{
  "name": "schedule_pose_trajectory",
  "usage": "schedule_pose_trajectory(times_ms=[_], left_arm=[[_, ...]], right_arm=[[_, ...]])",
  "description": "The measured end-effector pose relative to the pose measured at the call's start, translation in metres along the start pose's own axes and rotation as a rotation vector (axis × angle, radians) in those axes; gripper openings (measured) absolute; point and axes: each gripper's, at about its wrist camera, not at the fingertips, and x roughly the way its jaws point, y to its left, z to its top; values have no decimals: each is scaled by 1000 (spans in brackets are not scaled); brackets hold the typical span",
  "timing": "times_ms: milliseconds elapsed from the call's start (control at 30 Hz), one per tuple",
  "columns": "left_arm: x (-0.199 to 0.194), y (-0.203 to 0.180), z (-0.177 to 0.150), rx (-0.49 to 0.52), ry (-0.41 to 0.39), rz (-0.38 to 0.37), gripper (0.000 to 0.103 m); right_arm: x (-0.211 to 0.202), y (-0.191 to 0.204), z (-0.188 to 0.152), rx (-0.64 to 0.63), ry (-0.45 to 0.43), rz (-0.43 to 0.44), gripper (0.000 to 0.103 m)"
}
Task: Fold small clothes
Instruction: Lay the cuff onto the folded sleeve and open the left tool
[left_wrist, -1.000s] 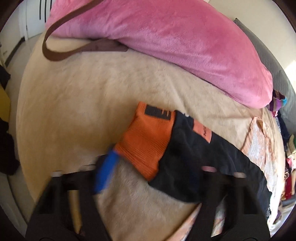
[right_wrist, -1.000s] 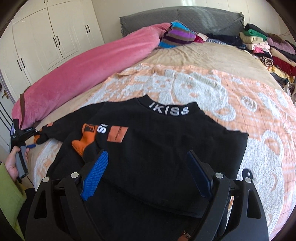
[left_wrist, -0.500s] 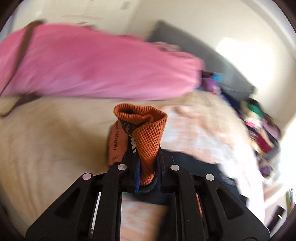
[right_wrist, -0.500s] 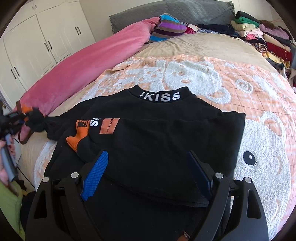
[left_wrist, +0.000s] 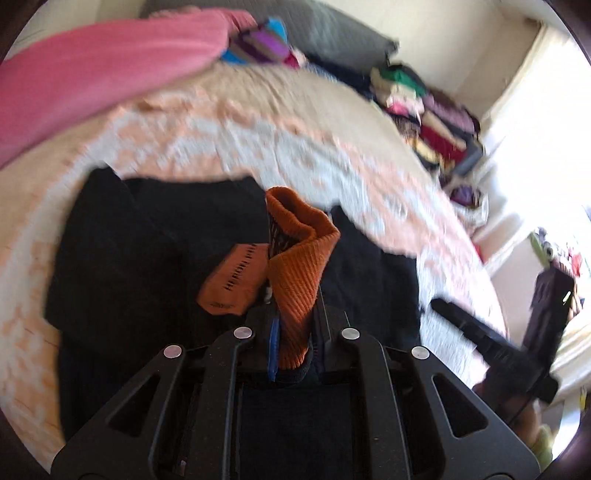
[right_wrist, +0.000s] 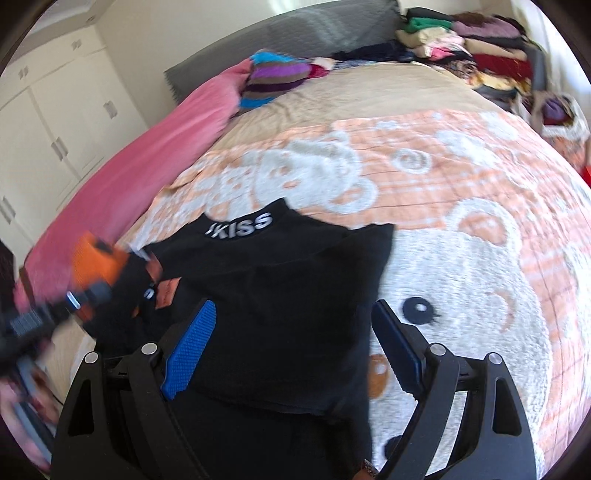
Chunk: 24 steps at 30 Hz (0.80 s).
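A small black sweater (right_wrist: 280, 295) with a white "KISS" collar and orange patches lies on the peach bear blanket (right_wrist: 461, 229). It also shows in the left wrist view (left_wrist: 122, 258). My left gripper (left_wrist: 293, 347) is shut on the sweater's orange ribbed sleeve cuff (left_wrist: 299, 258) and holds it raised over the sweater's body. The cuff (right_wrist: 96, 258) and left gripper (right_wrist: 81, 299) appear blurred at the left of the right wrist view. My right gripper (right_wrist: 291, 343) is open and empty, hovering over the sweater's lower hem. It shows at the right of the left wrist view (left_wrist: 491, 343).
A long pink pillow (right_wrist: 147, 166) lies along the left side of the bed. Stacks of folded clothes (right_wrist: 480, 55) sit at the far right by the grey headboard (right_wrist: 295, 37). White wardrobe doors (right_wrist: 55, 129) stand at the left.
My left gripper closed on the orange cuff, lifted it and swung it from the bed's left edge inward over the sweater. My right gripper stayed open and drifted slightly.
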Motion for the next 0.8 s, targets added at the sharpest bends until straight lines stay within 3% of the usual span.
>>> schedule_pose_trajectory(times_ms=[167, 233, 267, 433, 533, 633, 800], left_arm=[[38, 7, -16, 18, 87, -46, 18], [34, 8, -20, 25, 81, -65, 27], [27, 7, -19, 35, 74, -87, 37], [-9, 10, -10, 68, 12, -101, 49], [-24, 22, 0, 84, -36, 4, 49], [-36, 50, 9, 56, -72, 156, 49], [-43, 84, 13, -11, -88, 222, 49]], right_arm=[[0, -5, -1, 5, 4, 6, 85], [1, -3, -1, 2, 8, 14, 85], [2, -2, -2, 2, 13, 24, 85], [7, 12, -4, 22, 65, 120, 85], [18, 27, -6, 35, 111, 179, 85], [40, 46, -11, -9, 199, 147, 85], [75, 73, -21, -93, 262, 119, 85]])
